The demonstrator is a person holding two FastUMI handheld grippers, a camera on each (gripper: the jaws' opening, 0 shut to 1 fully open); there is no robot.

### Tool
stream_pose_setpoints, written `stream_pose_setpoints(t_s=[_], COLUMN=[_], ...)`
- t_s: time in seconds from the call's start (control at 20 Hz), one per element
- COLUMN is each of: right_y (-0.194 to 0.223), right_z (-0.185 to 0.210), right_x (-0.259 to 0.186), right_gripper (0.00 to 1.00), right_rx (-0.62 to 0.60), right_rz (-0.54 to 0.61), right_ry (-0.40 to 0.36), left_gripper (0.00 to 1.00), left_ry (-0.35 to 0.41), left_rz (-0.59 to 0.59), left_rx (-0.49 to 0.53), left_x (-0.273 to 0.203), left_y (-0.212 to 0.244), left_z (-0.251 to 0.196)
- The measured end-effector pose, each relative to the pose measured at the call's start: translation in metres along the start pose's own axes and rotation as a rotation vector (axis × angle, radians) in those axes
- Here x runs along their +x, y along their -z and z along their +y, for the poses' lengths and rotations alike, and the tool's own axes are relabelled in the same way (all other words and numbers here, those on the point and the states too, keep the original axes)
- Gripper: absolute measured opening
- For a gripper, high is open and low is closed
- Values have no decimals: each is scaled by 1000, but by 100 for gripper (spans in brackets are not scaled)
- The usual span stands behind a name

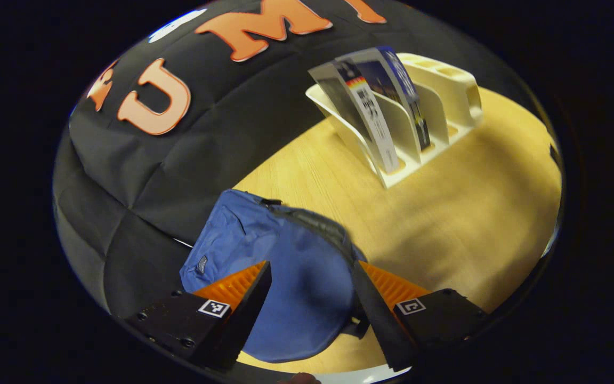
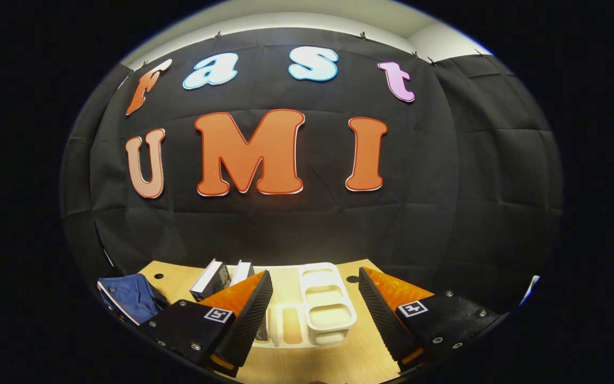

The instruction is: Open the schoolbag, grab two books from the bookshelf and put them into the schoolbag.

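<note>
both claws are seen spread wide apart with nothing clamped between them. left gripper (image 1: 311, 298) is held over a blue fabric schoolbag (image 1: 285, 277), which is laid flat on the light wooden table (image 1: 472, 213) near its back edge, right up against the black cloth wall. whether the fingers (image 1: 248, 304) are touching the fabric or just hovering can't be told tbh. a dark zipper strip is seen running along the bag's top edge, and it looks closed, though that's hard to be sure of.

further along the table, well apart from the bag, a cream plastic bookshelf with slanted dividers (image 1: 429, 117) is placed. two thin books are leaned in its slots: a white-and-grey covered book (image 1: 368, 120) in the slot nearest the bag, and a dark blue covered book (image 1: 400, 88) just behind it, one divider between them.

right gripper (image 2: 315, 306) is held level, aimed at the cloth wall, with the bookshelf (image 2: 323, 304) seen between its fingers from the compartment end. both books (image 2: 213, 277) are seen upright just left of its left finger, and the schoolbag (image 2: 131, 298) is lying at the table's far left corner in the right gripper view.
</note>
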State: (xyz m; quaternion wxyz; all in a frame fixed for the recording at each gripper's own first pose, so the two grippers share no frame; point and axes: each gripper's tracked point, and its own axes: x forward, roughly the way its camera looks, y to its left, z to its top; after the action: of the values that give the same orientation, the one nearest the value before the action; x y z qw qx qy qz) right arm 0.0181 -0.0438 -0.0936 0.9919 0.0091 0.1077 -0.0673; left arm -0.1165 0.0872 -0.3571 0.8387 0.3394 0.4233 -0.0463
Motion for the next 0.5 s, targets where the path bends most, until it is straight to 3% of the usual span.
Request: stream_pose_setpoints(t_s=[0.3,0.5], right_y=[11,12], right_z=[-8,-5], right_x=[4,5], right_gripper=[96,97], right_rx=[-40,-67], right_rz=[36,42], right_ry=[29,27], left_gripper=[96,96], left_ry=[-48,-92], left_rz=[128,138], left_rx=[83,131], left_x=[16,22], left_y=[49,54], left_z=[-13,-12])
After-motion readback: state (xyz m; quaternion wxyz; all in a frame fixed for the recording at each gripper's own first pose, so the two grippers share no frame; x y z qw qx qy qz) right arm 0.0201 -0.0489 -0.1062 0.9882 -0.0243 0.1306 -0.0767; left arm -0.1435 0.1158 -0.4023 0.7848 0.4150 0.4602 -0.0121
